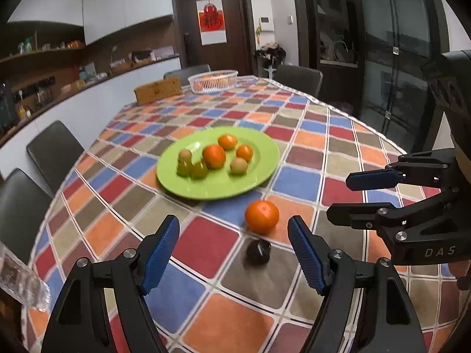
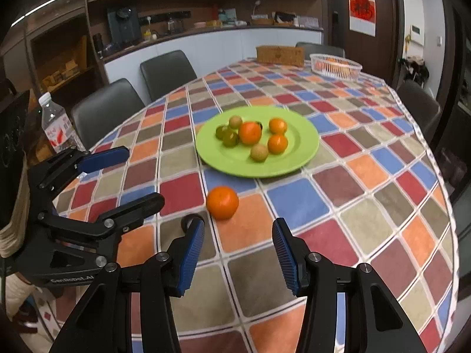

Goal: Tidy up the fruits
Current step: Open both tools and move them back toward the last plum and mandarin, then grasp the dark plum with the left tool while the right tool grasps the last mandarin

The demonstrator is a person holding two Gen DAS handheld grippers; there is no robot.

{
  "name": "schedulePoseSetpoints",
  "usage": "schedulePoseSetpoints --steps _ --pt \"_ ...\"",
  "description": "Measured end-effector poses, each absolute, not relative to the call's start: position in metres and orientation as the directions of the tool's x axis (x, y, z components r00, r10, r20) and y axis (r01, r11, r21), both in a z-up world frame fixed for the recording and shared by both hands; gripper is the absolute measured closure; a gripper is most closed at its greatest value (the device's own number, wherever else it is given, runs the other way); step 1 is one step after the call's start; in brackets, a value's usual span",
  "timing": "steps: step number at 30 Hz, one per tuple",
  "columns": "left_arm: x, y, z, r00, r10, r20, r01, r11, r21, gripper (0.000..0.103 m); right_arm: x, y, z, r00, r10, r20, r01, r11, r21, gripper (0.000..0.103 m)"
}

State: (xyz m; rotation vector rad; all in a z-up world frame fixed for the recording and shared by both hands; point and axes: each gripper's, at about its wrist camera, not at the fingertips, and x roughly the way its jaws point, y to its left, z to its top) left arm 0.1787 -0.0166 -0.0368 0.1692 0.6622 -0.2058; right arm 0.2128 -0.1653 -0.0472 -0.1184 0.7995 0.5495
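Ahead of my left gripper (image 1: pixel 234 253), jaws parted and empty, I am watching a dark fruit (image 1: pixel 258 252) lying beside a loose orange (image 1: pixel 262 216). From the right gripper (image 2: pixel 238 253), also empty and ajar, I am lining up that orange (image 2: pixel 222 202) below the green plate (image 2: pixel 303 153), aiming to straddle it squarely.

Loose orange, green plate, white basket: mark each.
loose orange (image 1: pixel 262 216), left wrist view, middle of its peel.
green plate (image 2: pixel 303 147), right wrist view, bare right rim.
white basket (image 2: pixel 335 72), right wrist view, front wall.

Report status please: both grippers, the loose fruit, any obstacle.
Left gripper open, empty. Right gripper open, empty. Orange loose on table, beside green plate. Small dark fruit lies just before the orange.
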Motion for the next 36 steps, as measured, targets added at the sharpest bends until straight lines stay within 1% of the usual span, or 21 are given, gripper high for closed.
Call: schedulePoseSetpoints --steps 7,10,15,16,18,20,23,24,32,36 --pt "0.187 -0.022 -0.062 0.719 -0.174 -0.673 0.28 0.959 0.051 0.029 0.215 -0.166 -0.066 0.537 0.4 -0.743 -0.497 0.861 0.105 0.054" --pt "0.194 -0.023 -0.072 0.693 -0.184 -0.697 0.288 0.957 0.034 0.036 0.216 -0.167 -0.071 0.527 0.395 -0.752 -0.493 0.863 0.108 0.054" --pt "0.204 -0.025 -0.085 0.649 -0.207 -0.732 0.297 0.955 -0.006 0.054 0.22 -0.166 -0.079 0.51 0.391 -0.766 -0.486 0.866 0.118 0.054" --pt "0.206 -0.025 -0.087 0.641 -0.211 -0.738 0.298 0.954 -0.014 0.056 0.221 -0.166 -0.08 0.507 0.39 -0.769 -0.486 0.866 0.118 0.054" --pt "0.208 -0.027 -0.09 0.629 -0.216 -0.747 0.304 0.952 -0.02 0.064 0.222 -0.166 -0.082 0.503 0.39 -0.771 -0.484 0.866 0.122 0.054" --pt "0.21 -0.028 -0.093 0.618 -0.223 -0.754 0.312 0.95 -0.026 0.069 0.223 -0.166 -0.083 0.499 0.392 -0.773 -0.485 0.866 0.126 0.054" --pt "0.211 -0.03 -0.096 0.607 -0.223 -0.763 0.314 0.949 -0.027 0.072 0.224 -0.166 -0.085 0.491 0.399 -0.775 -0.485 0.864 0.137 0.054" --pt "0.212 -0.029 -0.097 0.605 -0.223 -0.764 0.312 0.95 -0.03 0.075 0.225 -0.166 -0.085 0.489 0.4 -0.776 -0.484 0.864 0.14 0.054" --pt "0.21 -0.018 -0.087 0.618 -0.232 -0.751 0.279 0.958 -0.067 0.076 0.227 -0.161 -0.086 0.476 0.412 -0.777 -0.491 0.858 0.154 0.054" --pt "0.206 -0.008 -0.077 0.643 -0.216 -0.735 0.257 0.965 -0.06 0.076 0.229 -0.154 -0.084 0.473 0.425 -0.772 -0.502 0.85 0.16 0.054"
